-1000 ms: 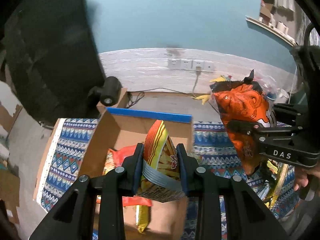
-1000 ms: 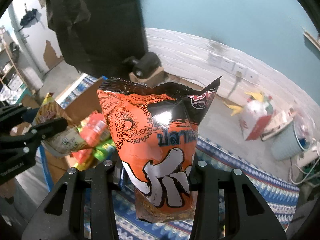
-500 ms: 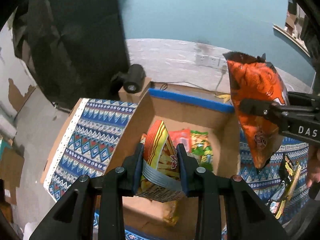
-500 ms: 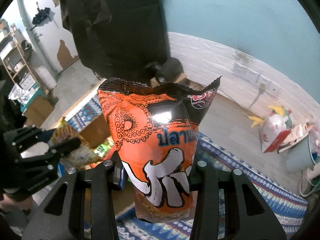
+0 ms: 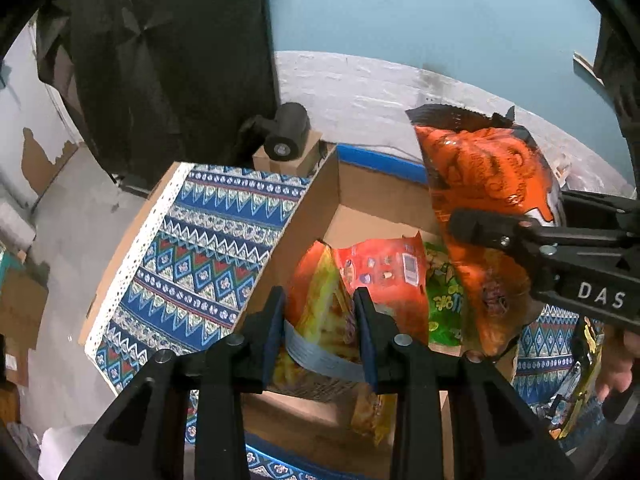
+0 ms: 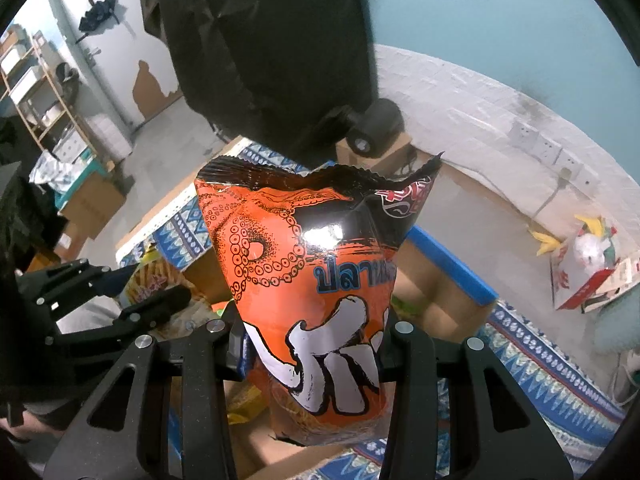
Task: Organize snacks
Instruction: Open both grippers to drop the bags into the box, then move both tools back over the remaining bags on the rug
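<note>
My left gripper [image 5: 319, 320] is shut on a yellow and red snack bag [image 5: 320, 312] and holds it over an open cardboard box [image 5: 372, 196] with a blue-taped rim. My right gripper [image 6: 312, 344] is shut on an orange octopus-print snack bag [image 6: 316, 280], held upright above the box's right side; that bag also shows in the left wrist view [image 5: 488, 208]. A red bag [image 5: 388, 276] and a green bag [image 5: 444, 300] lie inside the box. The left gripper shows at the left of the right wrist view [image 6: 132, 292].
The box sits on a blue patterned cloth [image 5: 200, 256]. A black cylinder on a small carton [image 5: 286, 140] stands behind the box, beside a black hanging cover [image 5: 160, 60]. More snack packets [image 5: 584, 380] lie on the cloth at right. A toy and carton [image 6: 592, 264] sit by the wall.
Both grippers moved left and forward with their bags, so the box now lies under both. The orange bag has come down over the box's right side. More of the box's contents show.
</note>
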Demonstrator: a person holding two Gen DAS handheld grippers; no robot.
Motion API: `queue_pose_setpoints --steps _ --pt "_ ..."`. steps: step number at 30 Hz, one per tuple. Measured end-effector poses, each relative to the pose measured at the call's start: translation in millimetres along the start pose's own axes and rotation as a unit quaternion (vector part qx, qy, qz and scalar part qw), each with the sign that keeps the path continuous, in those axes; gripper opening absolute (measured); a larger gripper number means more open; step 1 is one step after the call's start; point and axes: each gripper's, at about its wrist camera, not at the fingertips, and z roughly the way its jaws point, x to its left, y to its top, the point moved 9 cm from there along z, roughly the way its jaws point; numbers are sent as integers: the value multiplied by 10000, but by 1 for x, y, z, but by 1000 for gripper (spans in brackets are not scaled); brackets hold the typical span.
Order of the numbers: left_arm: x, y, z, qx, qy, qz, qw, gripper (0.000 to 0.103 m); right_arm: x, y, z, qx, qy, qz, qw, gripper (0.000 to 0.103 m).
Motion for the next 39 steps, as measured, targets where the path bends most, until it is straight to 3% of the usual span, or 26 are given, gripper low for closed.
queue_pose_setpoints --steps 2,3,6,14,39 --pt "2 -1 0 0 66 21 10000 41 -1 -2 6 70 35 28 10000 43" --pt "3 0 0 -15 158 47 9999 50 -2 -2 7 100 58 60 9999 44" --pt "7 2 -4 -125 341 66 9993 65 -7 -3 9 118 124 160 9997 58" --pt "0 7 -14 -227 299 84 9993 68 -21 2 -14 -164 -155 293 9993 76" --pt "-97 11 -38 -390 -77 904 9951 73 -96 -68 -94 -125 -1073 587 9924 79"
